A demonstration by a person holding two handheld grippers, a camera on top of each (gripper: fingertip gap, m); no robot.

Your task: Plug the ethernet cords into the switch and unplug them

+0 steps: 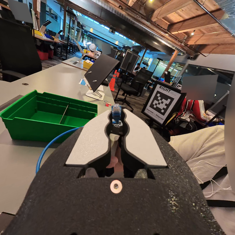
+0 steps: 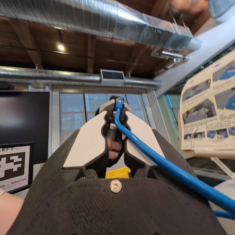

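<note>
My left gripper [image 1: 117,111] is shut on a blue ethernet plug [image 1: 116,110]. The plug sticks out past the fingertips with its clear end forward, and its blue cable [image 1: 48,146] loops off to the left over the table. In the right wrist view the left gripper [image 2: 118,104] faces me just beyond my right gripper [image 2: 116,113], holding the plug [image 2: 119,101]. My right gripper is open. The cable [image 2: 146,143] runs down through the gap between its fingertips and lies over its right finger [image 2: 138,137], not pinched. No switch shows in either view.
A green divided bin [image 1: 50,114] sits on the grey table [image 1: 57,78], with a black tablet stand [image 1: 101,72] behind it. Framed marker signs [image 1: 161,103] [image 2: 12,165], a person's cream sleeve [image 1: 198,143], a dark monitor [image 2: 24,120] and a printed sheet [image 2: 208,114] surround the spot.
</note>
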